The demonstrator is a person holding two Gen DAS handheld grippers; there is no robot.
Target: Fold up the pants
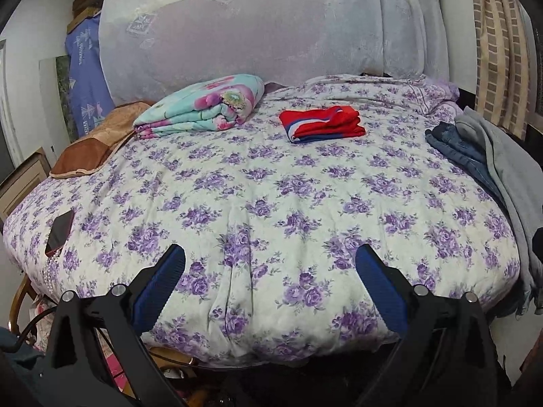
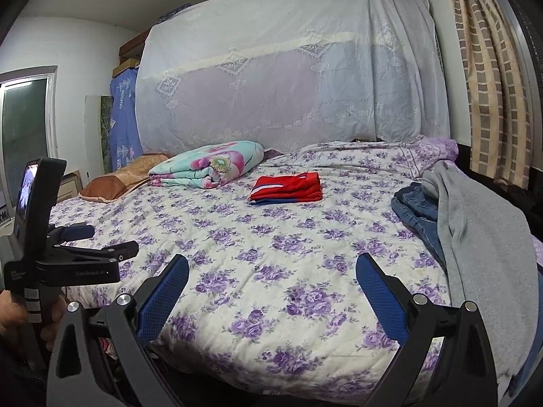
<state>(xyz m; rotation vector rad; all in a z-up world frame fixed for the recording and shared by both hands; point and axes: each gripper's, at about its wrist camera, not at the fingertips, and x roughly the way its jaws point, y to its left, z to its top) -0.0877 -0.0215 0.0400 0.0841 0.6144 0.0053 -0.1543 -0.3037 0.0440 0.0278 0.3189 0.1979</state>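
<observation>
Gaping wide, the jaws of the left gripper point(image 1: 270, 257) hang over the near edge of the bed point(image 1: 271, 203) with nothing between them, and the jaws of the right gripper point(image 2: 272, 266) stand just as far apart, also empty, a little nearer the bed's right side. Between the blue pads only the purple-flowered quilt shows. The unfolded pants lie in a heap at the right edge: grey sweatpants point(image 2: 482, 254) draped over blue jeans point(image 2: 412, 203), part of the grey cloth hanging off the bed. Farther back rests a red garment point(image 2: 288, 188), seemingly folded already, and beyond it a rolled floral blanket point(image 2: 210, 166) and a brown pillow point(image 2: 122, 179). A dark phone point(image 1: 59, 230) sits near the left edge.

My judgement is that the risk lies in the pile. Because the grey pair overlaps the jeans, a pinch taken too deep could lift both, or drag the jeans off the edge. The overhanging cloth may also slide to the floor if tugged sideways.
</observation>
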